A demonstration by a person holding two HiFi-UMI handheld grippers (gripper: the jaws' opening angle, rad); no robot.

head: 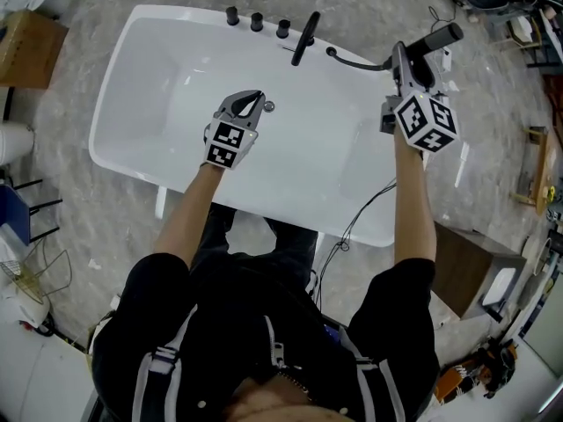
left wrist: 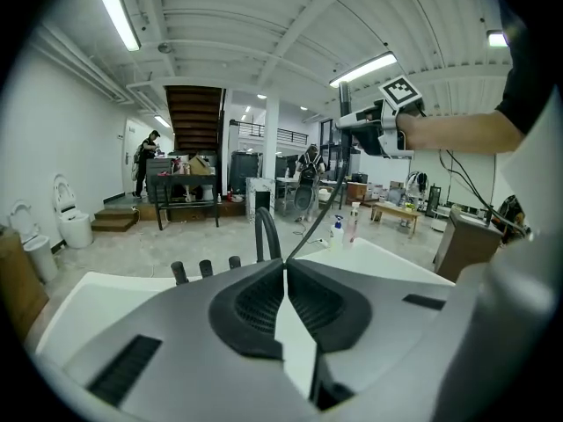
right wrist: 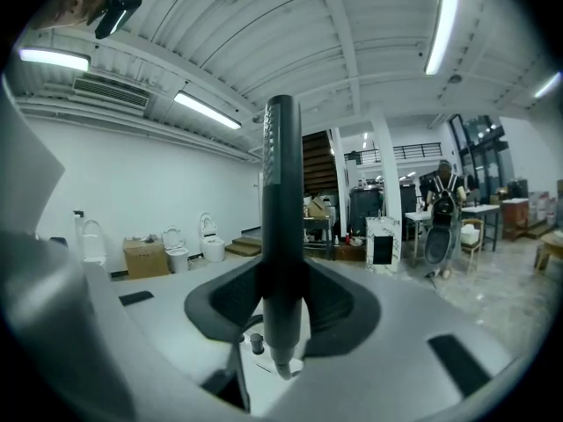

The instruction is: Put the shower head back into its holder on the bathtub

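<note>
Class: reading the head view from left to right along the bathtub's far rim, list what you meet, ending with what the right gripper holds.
first knob → second knob → third knob → black spout → hose fitting → shower head, held in the right gripper

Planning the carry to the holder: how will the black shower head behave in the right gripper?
The shower head looks like a smooth, rigid rod, so it may slip or swivel in the right gripper. Its hose curves slack to the bathtub rim, so it probably flexes and tugs only lightly.
</note>
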